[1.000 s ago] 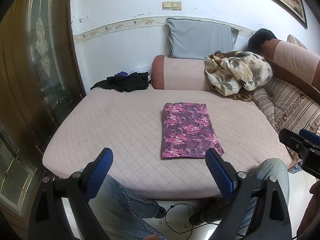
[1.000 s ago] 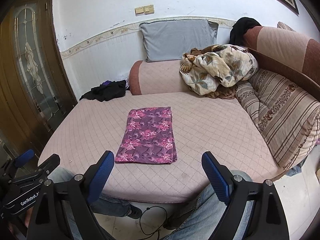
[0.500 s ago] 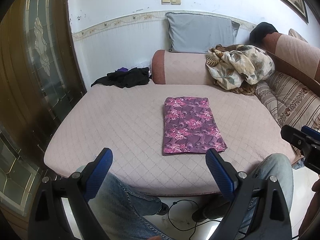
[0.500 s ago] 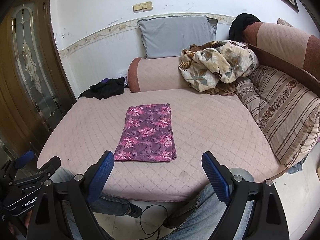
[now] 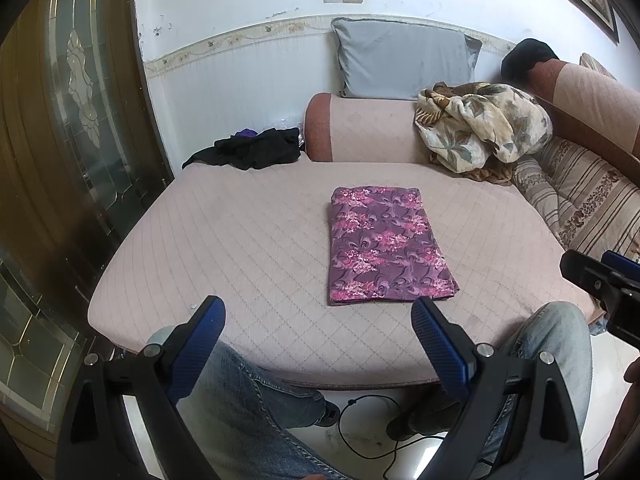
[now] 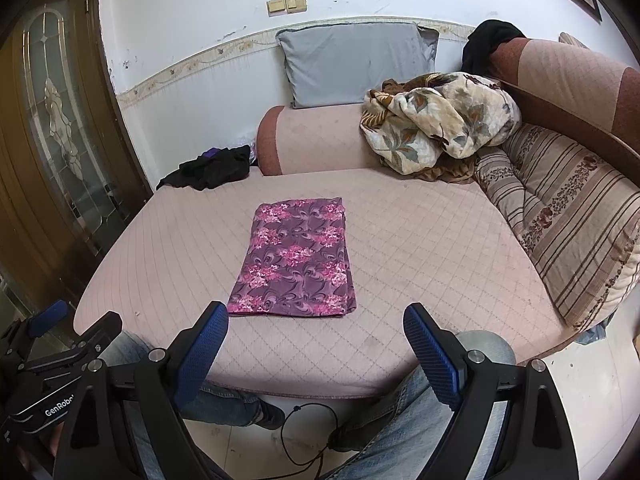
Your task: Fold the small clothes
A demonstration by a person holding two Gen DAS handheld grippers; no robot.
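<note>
Folded purple floral cloth (image 5: 384, 246) flat on pink quilted bed (image 5: 248, 240), near middle, neat rectangle. Left gripper (image 5: 318, 322) fingers wide apart, empty, hovering off bed's near edge, short of cloth. Right gripper (image 6: 316, 326) likewise spread, empty (over knees). Black clothes heap (image 6: 210, 168) at bed's far-left corner; crumpled floral blanket (image 6: 438, 120) far right.

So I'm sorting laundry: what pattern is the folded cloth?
Purple with pink flowers, clearest in the left wrist view: folded cloth.
</note>
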